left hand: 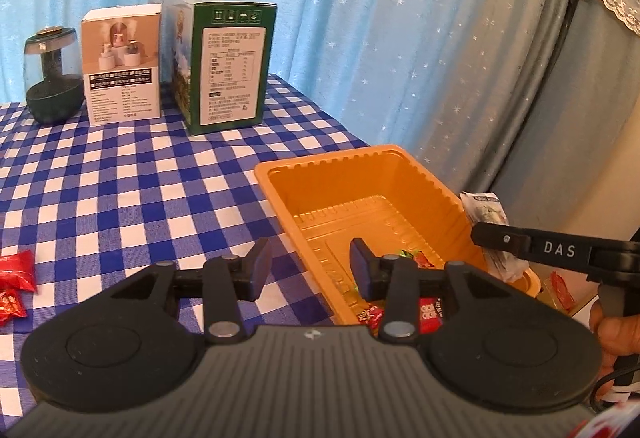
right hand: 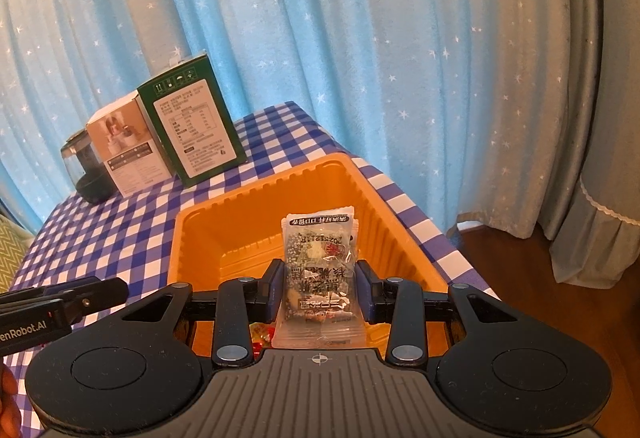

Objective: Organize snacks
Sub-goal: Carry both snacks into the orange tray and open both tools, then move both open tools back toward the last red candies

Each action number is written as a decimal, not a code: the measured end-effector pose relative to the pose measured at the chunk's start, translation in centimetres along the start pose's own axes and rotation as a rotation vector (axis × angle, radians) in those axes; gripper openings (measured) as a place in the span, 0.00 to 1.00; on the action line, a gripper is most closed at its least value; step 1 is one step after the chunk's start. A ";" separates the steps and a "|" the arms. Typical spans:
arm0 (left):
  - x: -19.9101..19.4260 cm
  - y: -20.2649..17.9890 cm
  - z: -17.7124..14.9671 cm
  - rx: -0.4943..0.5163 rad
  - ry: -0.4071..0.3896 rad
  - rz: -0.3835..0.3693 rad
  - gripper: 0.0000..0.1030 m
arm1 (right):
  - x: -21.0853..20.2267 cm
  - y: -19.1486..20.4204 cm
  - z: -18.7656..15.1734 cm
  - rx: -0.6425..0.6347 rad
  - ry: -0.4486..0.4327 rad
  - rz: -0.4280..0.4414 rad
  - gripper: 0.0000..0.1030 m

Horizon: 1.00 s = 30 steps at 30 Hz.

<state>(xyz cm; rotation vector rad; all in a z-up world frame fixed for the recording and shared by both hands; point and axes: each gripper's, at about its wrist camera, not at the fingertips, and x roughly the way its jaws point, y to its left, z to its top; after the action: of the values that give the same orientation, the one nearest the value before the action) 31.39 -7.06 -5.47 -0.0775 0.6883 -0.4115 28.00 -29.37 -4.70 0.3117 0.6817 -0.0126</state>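
An orange plastic tray [left hand: 400, 174] stands at the right edge of the checked table, with several small red and green snack packs [left hand: 430, 310] at its near end. My left gripper [left hand: 308, 268] is open and empty over the tray's near left rim. My right gripper [right hand: 320, 284] is shut on a clear snack packet [right hand: 320, 270] with grey-speckled print, held above the tray [right hand: 256, 214]. That packet [left hand: 486, 210] also shows in the left wrist view at the tray's right rim. Two red snack packs [left hand: 16, 270] lie on the table at the far left.
A green carton [left hand: 228, 66], a white box [left hand: 122, 66] and a dark glass device [left hand: 52, 74] stand at the table's back. A blue starred curtain hangs behind. The table's right edge [right hand: 432, 230] drops to a wooden floor. Another red pack [left hand: 562, 288] lies beyond the tray.
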 end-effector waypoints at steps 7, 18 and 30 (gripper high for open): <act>-0.3 0.5 -0.1 -0.004 0.000 0.014 0.39 | 0.3 0.8 0.0 -0.034 0.018 0.046 0.37; -0.6 1.2 -0.4 -0.004 0.010 0.031 0.46 | 0.5 1.1 0.0 -0.010 0.009 0.069 0.46; -1.2 2.1 -0.9 -0.003 0.018 0.055 0.49 | 0.3 3.7 -0.4 -0.104 -0.011 0.089 0.47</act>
<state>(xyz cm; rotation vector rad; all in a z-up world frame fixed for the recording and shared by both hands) 30.68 -4.60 -5.87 -0.0580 0.7074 -0.3589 28.44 -25.73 -4.18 0.2416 0.6549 0.1054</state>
